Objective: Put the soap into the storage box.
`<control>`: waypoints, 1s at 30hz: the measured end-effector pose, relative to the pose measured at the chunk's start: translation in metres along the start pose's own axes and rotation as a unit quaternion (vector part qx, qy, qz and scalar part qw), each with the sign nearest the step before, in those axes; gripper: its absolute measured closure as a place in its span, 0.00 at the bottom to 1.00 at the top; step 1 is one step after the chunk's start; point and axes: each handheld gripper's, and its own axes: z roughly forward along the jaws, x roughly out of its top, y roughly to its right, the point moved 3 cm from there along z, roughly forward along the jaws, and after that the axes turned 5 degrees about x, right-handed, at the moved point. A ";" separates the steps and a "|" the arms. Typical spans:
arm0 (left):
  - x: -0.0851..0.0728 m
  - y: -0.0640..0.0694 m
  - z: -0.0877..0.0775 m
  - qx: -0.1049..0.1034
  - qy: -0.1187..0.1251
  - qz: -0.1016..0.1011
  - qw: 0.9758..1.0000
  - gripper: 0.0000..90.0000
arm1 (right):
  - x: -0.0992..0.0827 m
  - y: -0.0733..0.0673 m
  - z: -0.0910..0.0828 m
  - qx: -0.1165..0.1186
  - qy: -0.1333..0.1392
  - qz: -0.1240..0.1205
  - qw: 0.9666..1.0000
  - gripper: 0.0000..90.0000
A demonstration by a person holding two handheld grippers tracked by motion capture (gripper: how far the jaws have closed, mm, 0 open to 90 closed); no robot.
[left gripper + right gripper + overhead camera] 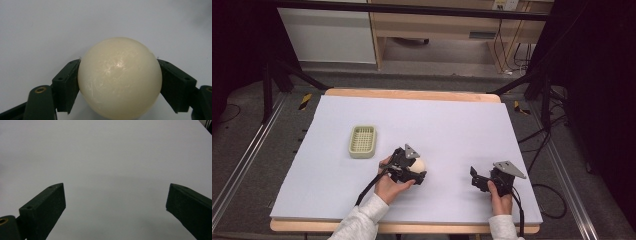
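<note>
Cream glossy ball [119, 78] sits clamped in the left tongs [416, 169]; the pale green slatted basket [363, 141] lies just up-left of it. Right tongs [478, 179] gape empty.

A lab-like recording room: sheet-covered table [412, 115] inside a black frame [412, 9], floor cables [542, 145], dark curtains [602, 75].

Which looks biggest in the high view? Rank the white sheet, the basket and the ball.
1. white sheet, far the largest.
2. green basket.
3. cream ball, smallest, though partly hidden between the jaws of the left gripper, so its full outline is unsure.
</note>
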 end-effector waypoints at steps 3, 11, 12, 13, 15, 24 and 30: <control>0.000 -0.003 -0.005 0.001 0.000 -0.001 1.000 0.27 | 0.000 0.000 0.000 0.000 -0.001 0.000 1.000 0.03; -0.001 -0.014 -0.020 0.008 0.006 -0.004 1.000 0.27 | 0.000 0.000 0.000 0.000 -0.001 0.000 1.000 0.03; -0.001 -0.016 -0.023 0.010 0.008 -0.006 1.000 0.27 | 0.000 0.000 0.000 0.000 -0.001 0.000 1.000 0.03; -0.001 -0.018 -0.025 0.012 0.009 -0.007 1.000 0.27 | 0.000 0.000 0.000 0.000 0.000 0.000 1.000 0.03; 0.000 -0.021 -0.029 0.010 0.012 -0.010 1.000 0.27 | 0.000 0.000 0.000 0.000 0.000 0.000 1.000 0.03; -0.004 -0.042 -0.046 0.026 0.022 -0.022 0.999 0.27 | 0.000 0.000 0.000 0.000 -0.001 0.001 1.000 0.03; -0.007 -0.054 -0.053 0.032 0.025 -0.031 0.999 0.27 | 0.000 0.000 0.000 0.000 -0.001 -0.001 1.000 0.03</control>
